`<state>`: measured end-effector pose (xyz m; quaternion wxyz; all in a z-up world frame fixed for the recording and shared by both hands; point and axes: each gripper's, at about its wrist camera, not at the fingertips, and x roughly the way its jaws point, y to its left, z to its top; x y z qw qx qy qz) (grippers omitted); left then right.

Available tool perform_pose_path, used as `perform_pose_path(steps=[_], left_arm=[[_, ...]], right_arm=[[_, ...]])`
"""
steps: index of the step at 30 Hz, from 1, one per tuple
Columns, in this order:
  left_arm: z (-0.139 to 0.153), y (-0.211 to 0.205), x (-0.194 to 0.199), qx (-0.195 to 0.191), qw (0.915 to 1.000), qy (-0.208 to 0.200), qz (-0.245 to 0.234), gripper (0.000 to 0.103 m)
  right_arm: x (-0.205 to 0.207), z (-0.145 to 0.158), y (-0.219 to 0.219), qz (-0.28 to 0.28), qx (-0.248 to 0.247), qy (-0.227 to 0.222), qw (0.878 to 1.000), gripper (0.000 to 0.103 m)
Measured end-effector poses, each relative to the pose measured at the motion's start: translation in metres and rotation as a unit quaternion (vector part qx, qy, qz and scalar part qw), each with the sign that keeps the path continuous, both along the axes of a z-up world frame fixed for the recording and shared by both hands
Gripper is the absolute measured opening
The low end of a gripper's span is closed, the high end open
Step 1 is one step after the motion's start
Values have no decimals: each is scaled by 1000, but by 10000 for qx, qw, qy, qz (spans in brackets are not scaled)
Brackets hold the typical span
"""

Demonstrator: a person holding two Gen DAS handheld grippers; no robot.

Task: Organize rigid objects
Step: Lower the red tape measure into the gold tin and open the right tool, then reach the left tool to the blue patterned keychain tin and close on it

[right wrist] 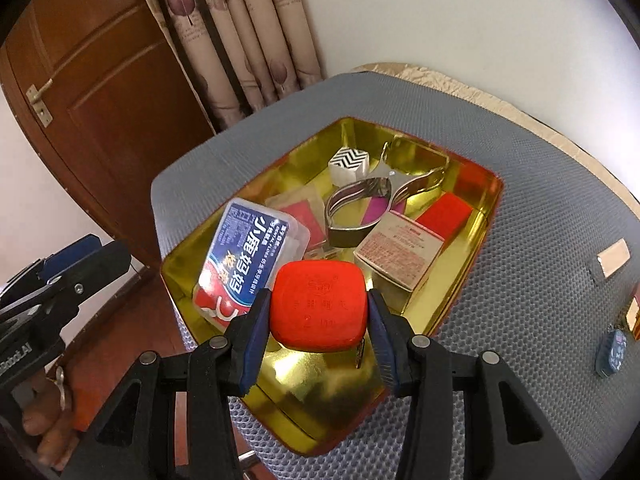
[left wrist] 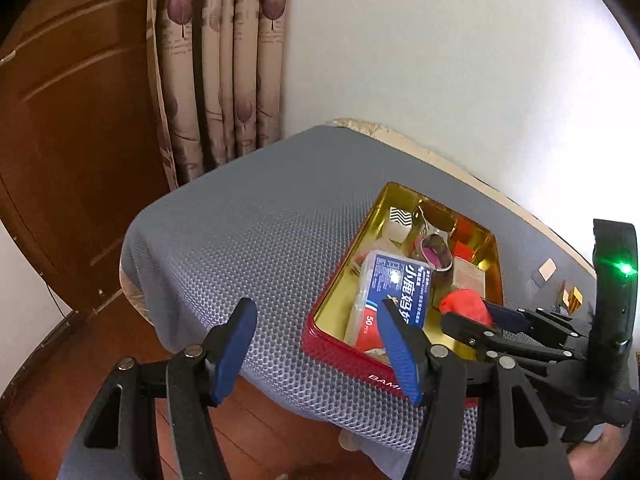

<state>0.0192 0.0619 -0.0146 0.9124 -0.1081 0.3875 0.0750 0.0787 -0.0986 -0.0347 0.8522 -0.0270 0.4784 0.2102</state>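
A red tin with a gold inside (right wrist: 460,284) (left wrist: 340,340) lies on the grey mesh-covered table. My right gripper (right wrist: 318,326) is shut on a red tape measure (right wrist: 318,306) and holds it over the tin's near end. In the left wrist view the same tape measure (left wrist: 466,306) and right gripper (left wrist: 476,322) show over the tin's right side. Inside the tin lie a blue-labelled floss box (right wrist: 248,256) (left wrist: 394,292), a zigzag-patterned cube (right wrist: 348,162), a metal tool (right wrist: 372,196), a white carton (right wrist: 400,254) and a red block (right wrist: 444,214). My left gripper (left wrist: 316,350) stands open and holds nothing, at the tin's near left corner.
On the mesh to the tin's right lie a small pale block (right wrist: 612,258), a blue oval item (right wrist: 610,352) and a gold-edged piece (left wrist: 572,298). A brown door (right wrist: 100,92) and patterned curtains (right wrist: 240,32) stand behind the table. A hand (right wrist: 44,428) holds the left gripper.
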Motion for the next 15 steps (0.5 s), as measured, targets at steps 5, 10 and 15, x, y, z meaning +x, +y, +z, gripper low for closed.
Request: perform_pose_path(steps=[5, 10, 15], left_arm=[[-5, 2, 3, -184, 9998, 45, 27, 64], [-3, -5, -3, -252, 9994, -123, -227, 64], [2, -29, -16, -714, 9909, -518, -1013, 64]], right_arm=[[-9, 14, -8, 20, 235, -181, 9996, 47], [-43, 42, -56, -580, -4, -1006, 9932, 73], [-83, 30, -166, -1868, -1000, -1217, 9697, 79]])
